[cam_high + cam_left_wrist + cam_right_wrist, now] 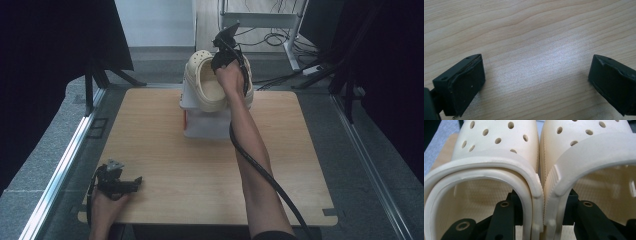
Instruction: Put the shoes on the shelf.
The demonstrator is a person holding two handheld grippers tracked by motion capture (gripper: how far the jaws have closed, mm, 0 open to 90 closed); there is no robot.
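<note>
A pair of cream perforated clogs [206,84] is held over a white box [202,125] at the table's far middle. My right gripper [223,60] is at their openings. In the right gripper view the left clog [496,147] and right clog [594,147] stand side by side, and my right gripper [541,207] has one jaw inside each, pinching their touching inner walls together. My left gripper [135,182] rests on the wooden table [175,165] at the near left. In its own view the left gripper [536,82] is open over bare wood [529,30].
The white box has a red mark on its left side. Metal rails [65,160] run along both sides of the table. Black curtains hang left and right. A metal frame and cables [280,37] lie on the floor behind the table.
</note>
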